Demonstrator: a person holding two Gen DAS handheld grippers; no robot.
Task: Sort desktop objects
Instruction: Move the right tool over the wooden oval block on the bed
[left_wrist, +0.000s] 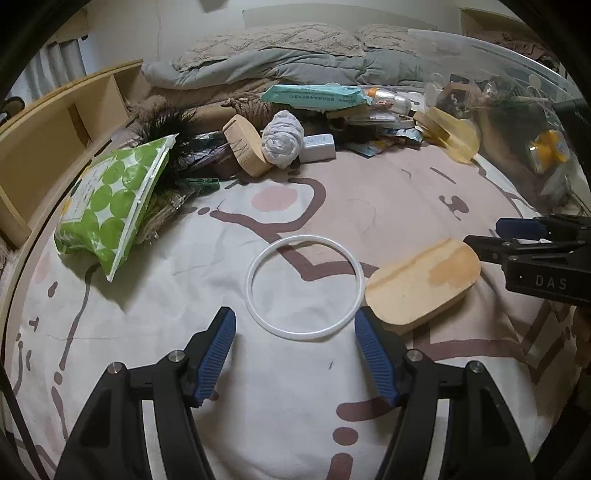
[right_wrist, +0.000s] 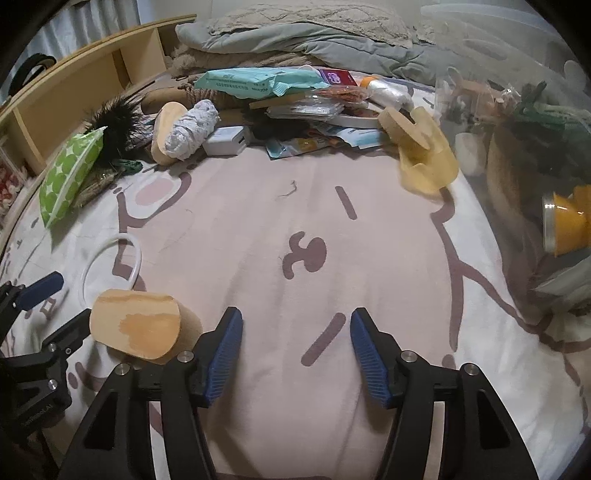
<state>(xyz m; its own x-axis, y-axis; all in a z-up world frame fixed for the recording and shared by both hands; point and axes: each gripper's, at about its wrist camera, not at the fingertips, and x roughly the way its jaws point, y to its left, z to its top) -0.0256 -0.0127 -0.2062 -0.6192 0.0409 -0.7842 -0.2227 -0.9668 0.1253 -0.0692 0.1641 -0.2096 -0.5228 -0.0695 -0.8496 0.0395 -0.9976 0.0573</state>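
Covering the bed, a cartoon-print blanket (right_wrist: 295, 184) lies under both grippers (left_wrist: 295, 325) (right_wrist: 295, 325), jaws apart, empty.

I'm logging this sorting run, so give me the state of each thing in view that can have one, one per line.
left tongs: open, empty, just short of the ring
right tongs: open, nothing between them
white ring: lying flat on the blanket, unheld
oval wooden block: lying flat, free
green dotted pouch: propped up on the clutter
clear storage bin: partly filled
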